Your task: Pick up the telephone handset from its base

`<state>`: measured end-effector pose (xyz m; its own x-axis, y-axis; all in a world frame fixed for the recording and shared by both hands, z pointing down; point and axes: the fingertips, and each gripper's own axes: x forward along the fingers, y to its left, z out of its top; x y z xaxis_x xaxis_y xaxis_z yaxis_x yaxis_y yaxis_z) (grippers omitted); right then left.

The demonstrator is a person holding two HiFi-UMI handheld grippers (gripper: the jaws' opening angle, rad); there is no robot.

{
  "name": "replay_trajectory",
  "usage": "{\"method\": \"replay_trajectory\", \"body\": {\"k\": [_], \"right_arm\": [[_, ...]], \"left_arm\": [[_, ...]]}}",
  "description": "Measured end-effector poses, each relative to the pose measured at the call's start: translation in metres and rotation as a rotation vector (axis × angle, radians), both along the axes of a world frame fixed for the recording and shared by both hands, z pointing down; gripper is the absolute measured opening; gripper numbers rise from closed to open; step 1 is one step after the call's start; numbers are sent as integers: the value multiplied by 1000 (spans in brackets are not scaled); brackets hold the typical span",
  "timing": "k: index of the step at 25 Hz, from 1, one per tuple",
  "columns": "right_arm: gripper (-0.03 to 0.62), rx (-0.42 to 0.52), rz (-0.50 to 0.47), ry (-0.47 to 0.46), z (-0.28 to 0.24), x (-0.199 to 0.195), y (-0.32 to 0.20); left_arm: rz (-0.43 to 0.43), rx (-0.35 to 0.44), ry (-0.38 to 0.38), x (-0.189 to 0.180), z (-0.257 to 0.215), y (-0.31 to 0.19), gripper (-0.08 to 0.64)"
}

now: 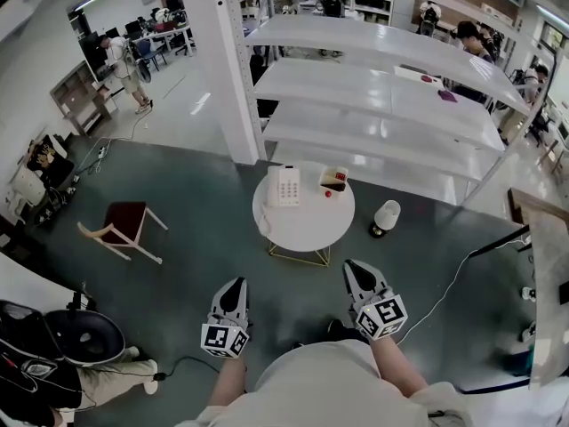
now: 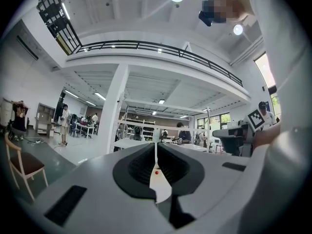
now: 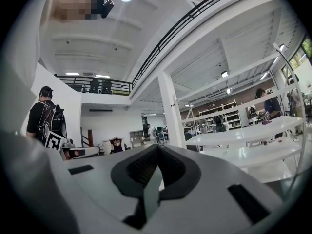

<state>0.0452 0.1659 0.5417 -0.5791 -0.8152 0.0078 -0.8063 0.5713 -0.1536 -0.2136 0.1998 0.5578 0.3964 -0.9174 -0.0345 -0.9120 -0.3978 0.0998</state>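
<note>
White is the round table (image 1: 302, 229) ahead of you on the dark floor, and the telephone sits on its far left part: the handset (image 1: 272, 188) lies along the left side of its base (image 1: 290, 185), though at this size you cannot make out more of how it rests. Just to the right of the base stands a small open box (image 1: 334, 180) with something red inside, and a small red ball (image 1: 327, 193) lies on the tabletop beside it. You hold both tools low and close to your body, well short of the table and touching nothing on it. Your left gripper (image 1: 236, 285) points towards the table with its marker cube (image 1: 223, 339) nearest you. In the left gripper view its jaws meet at the tips (image 2: 156, 147) with nothing caught between them; only a sliver of the white tabletop and the red ball show through the slot lower down. Your right gripper (image 1: 355, 268) lies alongside, apart from the left one, and its own marker cube (image 1: 383, 317) faces up. In the right gripper view its jaws are likewise pressed together (image 3: 157, 147) and hold nothing. Long white shelves (image 1: 382, 87) run behind the table. A wooden chair (image 1: 124, 225) with a dark red seat stands well off to the left, and a white, lamp-like thing (image 1: 386, 217) sits on the floor near the table's right edge.
</note>
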Motion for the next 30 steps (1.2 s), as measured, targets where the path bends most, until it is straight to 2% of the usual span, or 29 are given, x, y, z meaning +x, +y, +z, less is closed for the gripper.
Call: {"method": "replay_trajectory", "body": {"k": [9, 17, 24, 30], "right_arm": [[9, -19, -2, -6, 10, 8, -46], [9, -37, -59, 1, 21, 16, -142], [9, -24, -140, 7, 6, 22, -236], [9, -14, -171, -13, -1, 33, -293]], "left_arm": [[25, -7, -8, 12, 1, -45, 28], [-11, -1, -13, 22, 6, -133, 28], [-67, 20, -4, 40, -14, -221, 28], [-110, 16, 5, 52, -19, -276, 28]]}}
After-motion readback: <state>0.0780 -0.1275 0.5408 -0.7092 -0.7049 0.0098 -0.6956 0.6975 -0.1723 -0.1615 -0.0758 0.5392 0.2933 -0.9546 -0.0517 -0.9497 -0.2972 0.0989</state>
